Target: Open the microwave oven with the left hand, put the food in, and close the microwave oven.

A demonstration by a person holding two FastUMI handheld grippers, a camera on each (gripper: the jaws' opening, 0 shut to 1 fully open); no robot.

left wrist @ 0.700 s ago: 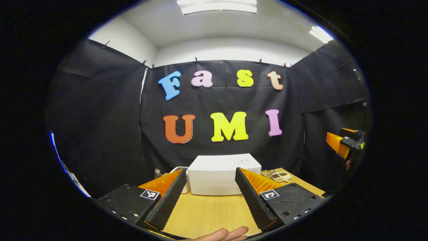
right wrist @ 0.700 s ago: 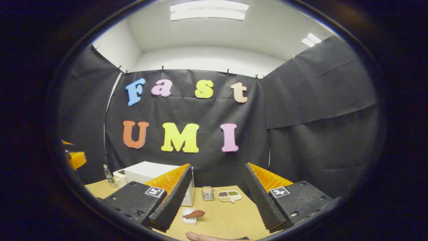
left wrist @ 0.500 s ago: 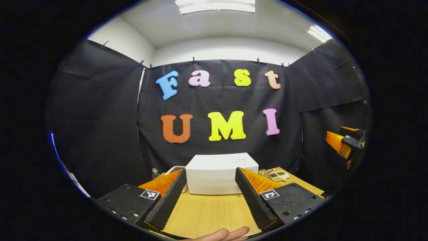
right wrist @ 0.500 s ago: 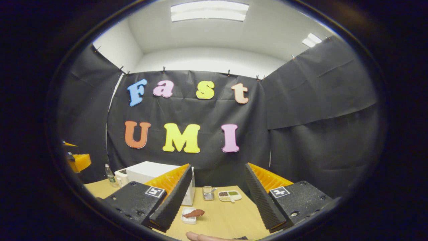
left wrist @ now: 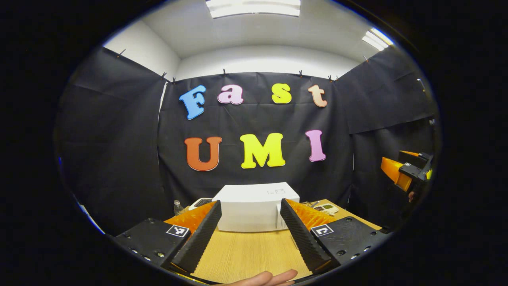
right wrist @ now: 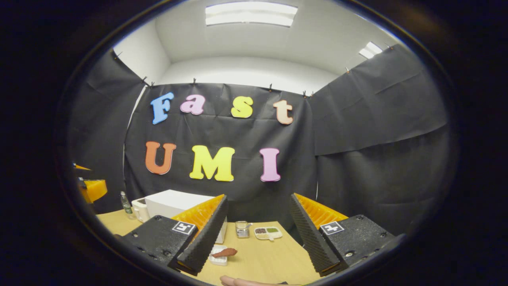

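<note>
Both tongs, left and right, wide apart, empty, above table.

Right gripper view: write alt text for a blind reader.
The right gripper is open above a wooden table, with a brown piece of food on a small white dish ahead. The white microwave oven sits farther left.

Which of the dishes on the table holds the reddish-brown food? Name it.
The small white dish nearest the right gripper, before the microwave oven. The divided tray farther back holds dark and green portions.
</note>
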